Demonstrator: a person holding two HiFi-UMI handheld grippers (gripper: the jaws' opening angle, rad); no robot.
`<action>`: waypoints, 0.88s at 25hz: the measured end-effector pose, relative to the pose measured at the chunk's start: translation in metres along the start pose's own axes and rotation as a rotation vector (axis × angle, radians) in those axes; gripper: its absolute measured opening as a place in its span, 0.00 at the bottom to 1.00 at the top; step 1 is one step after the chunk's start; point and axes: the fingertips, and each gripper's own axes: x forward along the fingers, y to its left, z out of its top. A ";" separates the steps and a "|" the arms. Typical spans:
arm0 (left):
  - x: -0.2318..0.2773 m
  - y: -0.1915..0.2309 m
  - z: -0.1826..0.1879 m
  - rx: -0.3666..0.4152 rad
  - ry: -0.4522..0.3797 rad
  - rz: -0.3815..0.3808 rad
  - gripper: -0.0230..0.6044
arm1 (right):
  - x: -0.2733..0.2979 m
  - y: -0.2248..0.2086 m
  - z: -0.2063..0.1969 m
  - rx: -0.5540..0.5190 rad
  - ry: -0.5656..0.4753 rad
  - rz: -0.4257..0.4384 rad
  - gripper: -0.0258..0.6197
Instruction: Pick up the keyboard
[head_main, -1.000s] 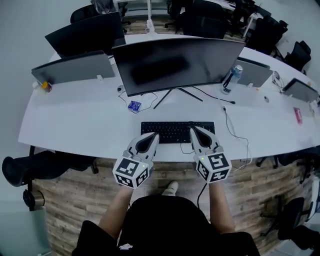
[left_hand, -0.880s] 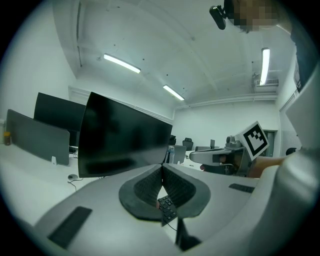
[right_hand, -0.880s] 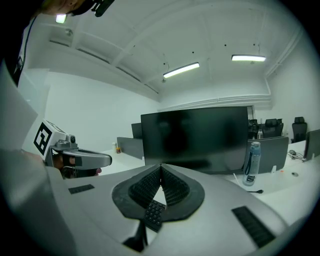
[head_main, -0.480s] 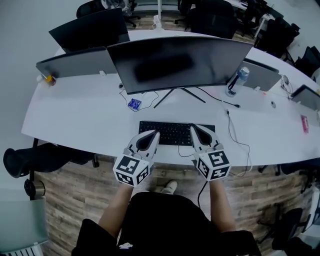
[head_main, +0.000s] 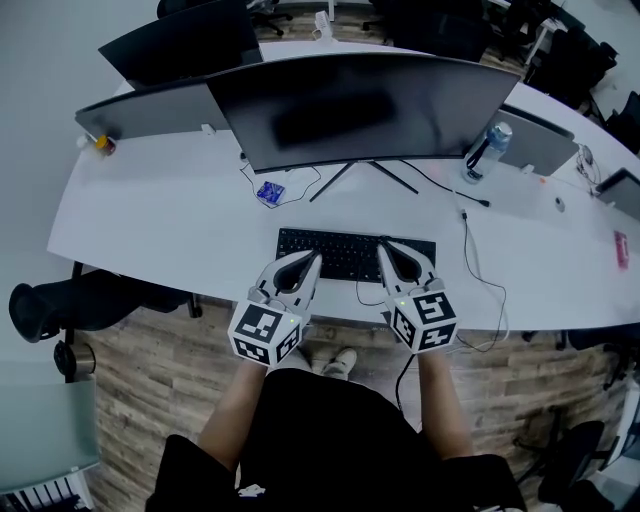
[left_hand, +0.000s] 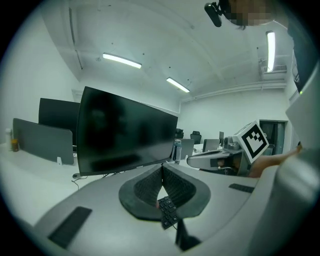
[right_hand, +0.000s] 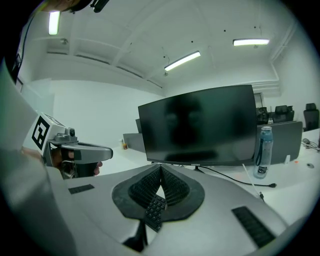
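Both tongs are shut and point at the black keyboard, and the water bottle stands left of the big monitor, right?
Not quite. The head view shows the water bottle standing to the right of the big monitor, not the left. The rest holds: the left tongs and the right tongs are shut and point at the black keyboard.

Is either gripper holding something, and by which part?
Nothing is held: left gripper and right gripper are both shut, empty, near the flat black keyboard.
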 end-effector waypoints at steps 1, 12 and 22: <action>0.000 0.003 -0.002 -0.007 0.005 0.004 0.05 | 0.003 0.001 -0.003 0.003 0.008 0.005 0.05; 0.014 0.033 -0.027 -0.057 0.066 -0.035 0.05 | 0.035 0.010 -0.025 0.022 0.091 -0.013 0.05; 0.036 0.053 -0.056 -0.042 0.119 -0.105 0.05 | 0.062 0.014 -0.052 0.032 0.159 -0.037 0.05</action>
